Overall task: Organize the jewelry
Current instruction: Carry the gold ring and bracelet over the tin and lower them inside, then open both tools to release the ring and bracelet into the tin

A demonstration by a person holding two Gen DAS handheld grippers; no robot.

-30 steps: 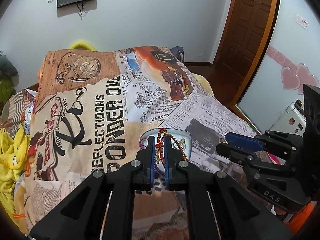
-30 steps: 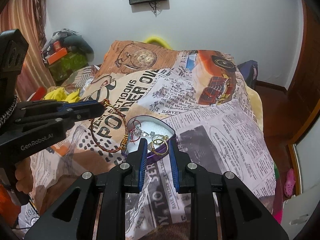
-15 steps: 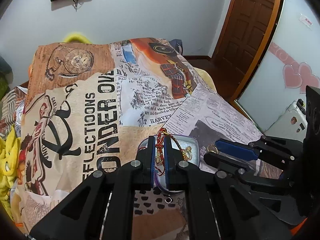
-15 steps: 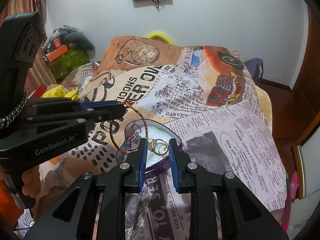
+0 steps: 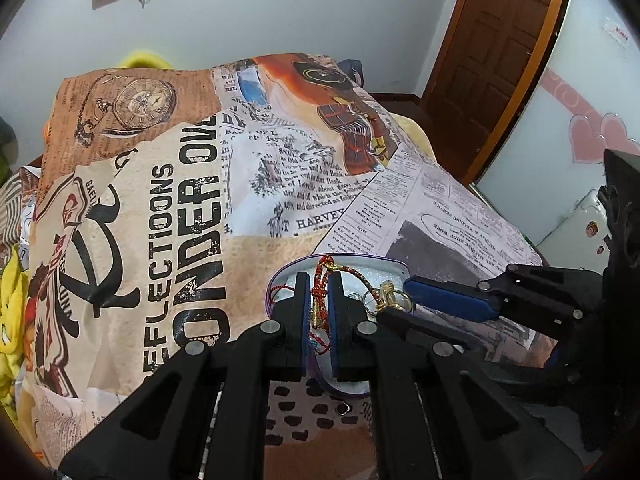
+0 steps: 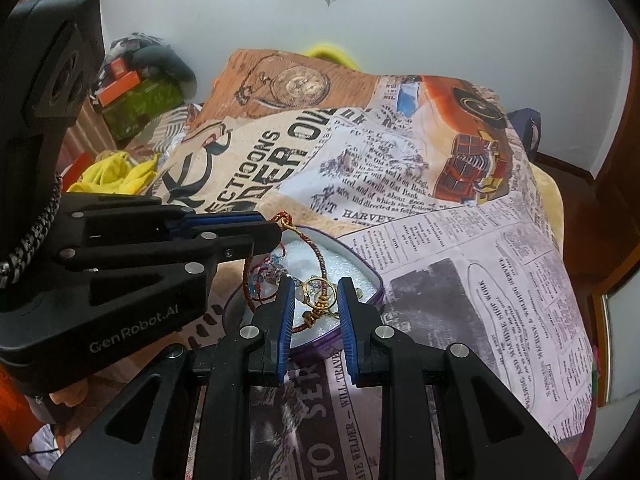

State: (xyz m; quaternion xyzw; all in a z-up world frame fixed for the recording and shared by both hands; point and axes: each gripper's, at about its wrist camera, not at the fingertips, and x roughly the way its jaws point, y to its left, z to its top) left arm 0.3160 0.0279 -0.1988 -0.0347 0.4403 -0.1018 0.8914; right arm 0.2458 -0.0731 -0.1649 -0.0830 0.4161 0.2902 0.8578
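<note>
A shallow tin tray [image 5: 394, 266] with a purple rim and white lining lies on the printed bedspread; it also shows in the right wrist view [image 6: 370, 272]. My left gripper [image 5: 319, 284] is shut on a red-and-gold thread bracelet [image 5: 318, 280], whose loop hangs down into the tray [image 6: 316, 252]. My right gripper [image 6: 316, 292] is open, its fingers either side of gold rings [image 6: 320, 294] and small jewelry in the tray, and holds nothing. From the left wrist view it [image 5: 394, 298] reaches in from the right.
The bedspread [image 5: 180, 208] covers the whole bed. A small loose ring [image 5: 341, 409] lies on it in front of the tray. Yellow cloth [image 6: 116, 172] and boxes are piled at the left. A wooden door [image 5: 492, 52] stands at the right.
My left gripper has carried the bracelet forward and down, so its loop now hangs into the tray. My right gripper has closed in on the tray's near edge.
</note>
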